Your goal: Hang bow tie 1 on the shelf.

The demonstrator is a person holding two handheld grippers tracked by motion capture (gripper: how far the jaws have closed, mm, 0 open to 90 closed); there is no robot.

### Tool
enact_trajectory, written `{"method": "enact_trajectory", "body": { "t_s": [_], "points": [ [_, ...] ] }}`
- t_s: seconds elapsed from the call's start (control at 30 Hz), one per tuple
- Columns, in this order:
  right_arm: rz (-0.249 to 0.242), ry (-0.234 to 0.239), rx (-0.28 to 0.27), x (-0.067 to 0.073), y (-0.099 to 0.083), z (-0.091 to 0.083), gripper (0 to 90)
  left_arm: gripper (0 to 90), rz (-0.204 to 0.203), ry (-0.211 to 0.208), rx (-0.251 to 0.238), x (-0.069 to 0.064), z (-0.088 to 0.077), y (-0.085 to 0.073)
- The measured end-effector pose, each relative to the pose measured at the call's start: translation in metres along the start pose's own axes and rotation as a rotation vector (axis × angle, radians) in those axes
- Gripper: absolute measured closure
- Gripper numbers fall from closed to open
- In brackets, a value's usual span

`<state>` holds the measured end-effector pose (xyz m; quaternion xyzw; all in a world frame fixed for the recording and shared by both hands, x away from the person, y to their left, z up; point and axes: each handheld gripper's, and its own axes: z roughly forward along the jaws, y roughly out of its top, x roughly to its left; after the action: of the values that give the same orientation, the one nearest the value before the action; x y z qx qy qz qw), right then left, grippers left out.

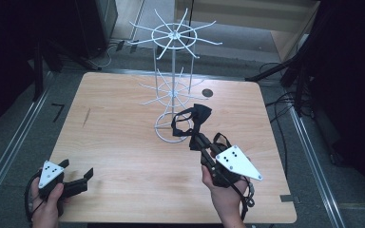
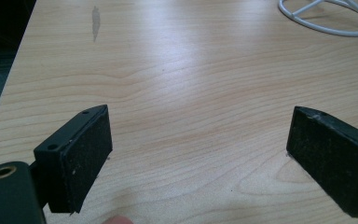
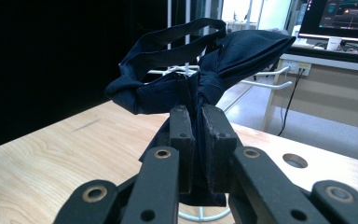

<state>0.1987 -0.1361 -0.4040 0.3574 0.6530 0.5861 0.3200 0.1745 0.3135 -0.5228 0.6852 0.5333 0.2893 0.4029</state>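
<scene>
- High view, lower left of frame: left gripper (image 1: pixel 78 179) held in a hand (image 1: pixel 47 206) at the near edge of the wooden table (image 1: pixel 123 142), jaws spread wide with nothing between.
- Left gripper view: two black pads (image 2: pixel 86 156) far apart at lower left and lower right, bare wood between, a curve of the white rack base (image 2: pixel 326 21) in the upper right corner.
- High view, right of centre: right gripper (image 1: pixel 197 140) clamped on a dark bow tie (image 1: pixel 192 118), raised just in front of the white wire rack (image 1: pixel 173 71), over its ring base.
- Right gripper view, centre: jaws pinched narrow on the tie's knot, wings and strap loop spreading above, rack arms behind.
- Upper right of that frame: a monitor (image 3: pixel 340 18).
</scene>
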Motion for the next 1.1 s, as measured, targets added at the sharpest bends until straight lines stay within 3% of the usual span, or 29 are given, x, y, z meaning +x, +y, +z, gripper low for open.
{"method": "enact_trajectory", "body": {
  "t_s": [0.5, 0.7, 1.1],
  "points": [
    [0.031, -0.003, 0.002, -0.012, -0.002, 0.01, 84.9, 7.1, 0.021, -0.006, -0.048, -0.002, -0.008, -0.004],
    [0.047, -0.006, 0.0, -0.017, -0.003, 0.016, 84.9, 7.2, 0.012, 0.001, -0.08, -0.002, -0.012, -0.007],
    [0.058, -0.011, 0.008, -0.021, -0.007, 0.03, 84.8, 7.2, 0.016, -0.003, -0.09, -0.001, -0.022, -0.013]
  ]
}}
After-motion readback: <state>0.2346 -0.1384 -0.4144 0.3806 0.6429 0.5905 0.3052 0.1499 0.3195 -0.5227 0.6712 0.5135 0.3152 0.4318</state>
